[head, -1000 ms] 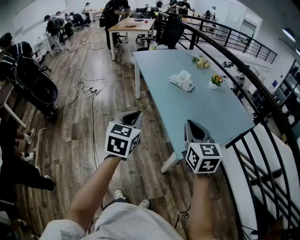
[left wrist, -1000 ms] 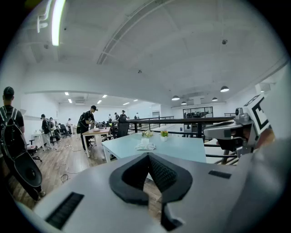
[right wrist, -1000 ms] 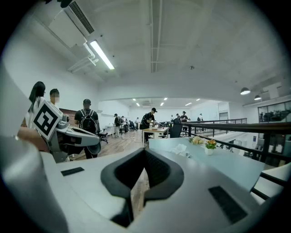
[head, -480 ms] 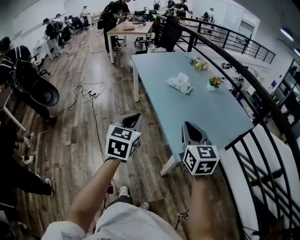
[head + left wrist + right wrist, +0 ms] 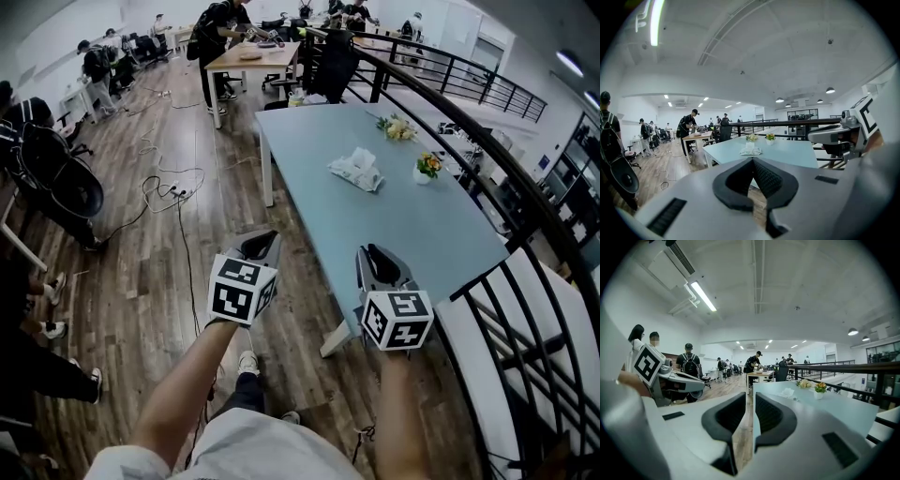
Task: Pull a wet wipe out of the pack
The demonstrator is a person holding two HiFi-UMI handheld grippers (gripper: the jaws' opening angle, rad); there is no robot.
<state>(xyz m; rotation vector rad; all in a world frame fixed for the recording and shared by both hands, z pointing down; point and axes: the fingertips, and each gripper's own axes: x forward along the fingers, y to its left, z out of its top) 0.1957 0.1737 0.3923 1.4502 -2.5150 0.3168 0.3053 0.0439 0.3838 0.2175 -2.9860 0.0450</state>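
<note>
Left claw pressed together, right claw just opening, empty; the distant crumpled white wipe pack on the pale blue worktop may slide if tugged unpinned.

The pale grey plastic left tool and matching right tool have black ribbed pads, and each bears a white cube with black square markers. The person wears a light grey short-sleeved shirt, dark trousers and pale shoes.
</note>
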